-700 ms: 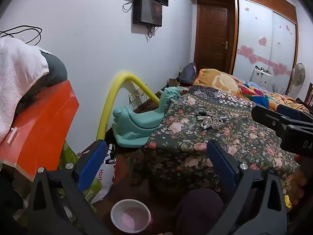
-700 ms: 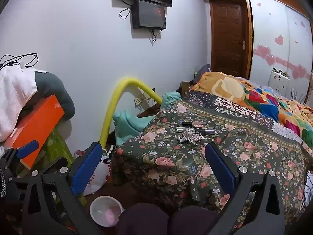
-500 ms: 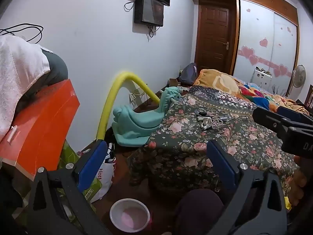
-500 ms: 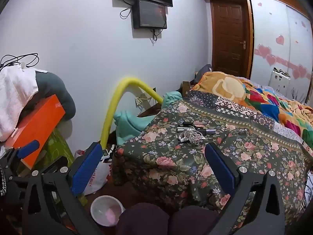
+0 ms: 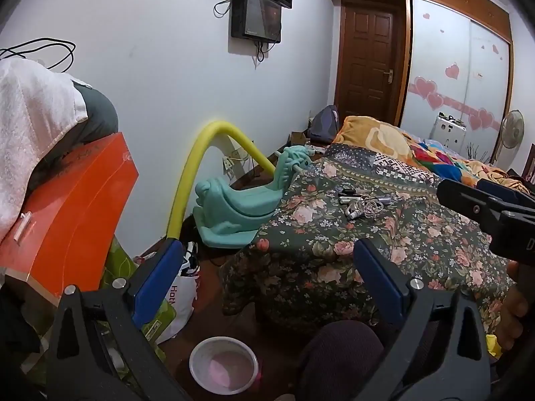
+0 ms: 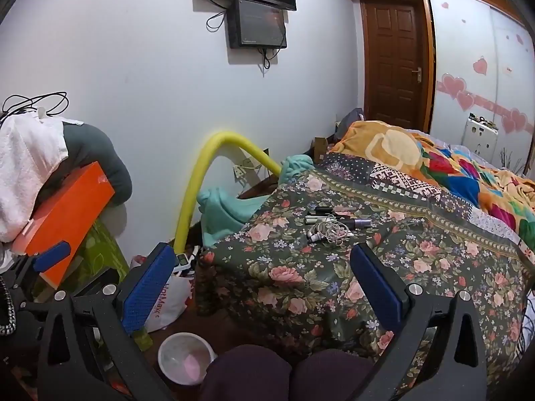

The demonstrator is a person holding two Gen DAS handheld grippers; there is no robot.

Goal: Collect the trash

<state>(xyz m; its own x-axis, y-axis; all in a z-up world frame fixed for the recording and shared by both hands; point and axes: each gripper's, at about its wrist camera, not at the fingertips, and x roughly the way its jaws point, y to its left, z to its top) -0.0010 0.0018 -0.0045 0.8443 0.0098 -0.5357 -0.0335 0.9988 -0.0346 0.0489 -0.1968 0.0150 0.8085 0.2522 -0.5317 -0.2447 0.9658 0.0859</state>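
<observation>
A small pile of loose items, a tangled white cable with pens and tubes, lies on the floral bedspread; it also shows in the right wrist view. A white bin with a pink liner stands on the floor below, also in the right wrist view. My left gripper is open and empty, held short of the bed's near corner. My right gripper is open and empty, over the bed's edge. The right gripper's body shows at the right of the left wrist view.
A teal rocking toy and a yellow foam tube stand between wall and bed. An orange box under towels sits at left. A white plastic bag lies on the floor. My knees are at the bottom.
Both views have shifted very slightly; the scene sits a touch lower in frame. Both grippers stay open and nothing on the bed has moved.
</observation>
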